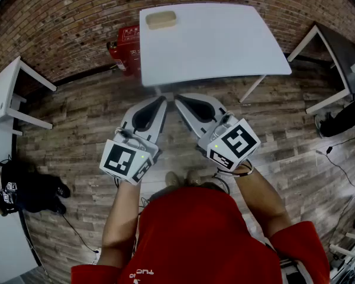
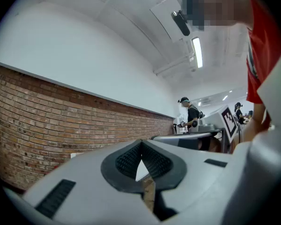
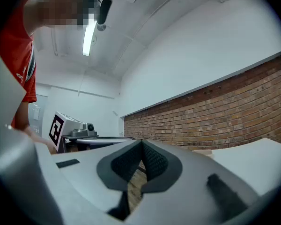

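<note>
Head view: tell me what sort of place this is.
Likely an indoor lab or workroom, not a home: plain white tables on a wood-plank floor along a brick wall, a red fire extinguisher at the wall's foot, and another person wearing headgear in the left gripper view.

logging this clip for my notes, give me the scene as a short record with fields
setting: wood floor, brick wall
left tool: shut, nothing between its jaws, held over the floor just short of the table
right tool: shut, nothing between its jaws, beside the left tool, tips close together
table: white, straight ahead of both tools
on table: tan block near the far left corner
by wall: red fire extinguisher, left of the table
</note>
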The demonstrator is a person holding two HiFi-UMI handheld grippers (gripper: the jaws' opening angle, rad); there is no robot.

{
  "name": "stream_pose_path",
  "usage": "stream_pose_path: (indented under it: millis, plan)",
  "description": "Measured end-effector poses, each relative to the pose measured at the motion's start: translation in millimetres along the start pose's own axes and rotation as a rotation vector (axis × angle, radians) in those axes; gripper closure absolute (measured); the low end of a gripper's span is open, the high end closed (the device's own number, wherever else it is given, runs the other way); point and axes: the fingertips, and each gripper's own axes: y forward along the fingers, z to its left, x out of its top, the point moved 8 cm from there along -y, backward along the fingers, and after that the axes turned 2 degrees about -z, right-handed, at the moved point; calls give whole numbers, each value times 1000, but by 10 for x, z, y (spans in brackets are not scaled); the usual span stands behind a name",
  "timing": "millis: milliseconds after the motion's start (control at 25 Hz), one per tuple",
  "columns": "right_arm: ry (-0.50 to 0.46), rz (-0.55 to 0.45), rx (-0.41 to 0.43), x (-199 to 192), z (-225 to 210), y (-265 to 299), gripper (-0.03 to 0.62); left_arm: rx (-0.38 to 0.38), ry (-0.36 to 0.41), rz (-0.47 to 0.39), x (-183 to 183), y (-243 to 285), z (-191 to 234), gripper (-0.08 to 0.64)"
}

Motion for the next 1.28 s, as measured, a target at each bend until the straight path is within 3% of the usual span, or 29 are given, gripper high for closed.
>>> stream_pose_path:
  millis: [560,1000,1280]
  plan:
    - [14,-9,36,14,-154,-18,561,17,1,3,-19,158,-1,545]
    - [47,-10,34,-20,-711,-135,561,80,10,4,-66,501,25,546]
    - [46,7,34,-94,-1048,72,561,99,15,13,-134,700,327,546]
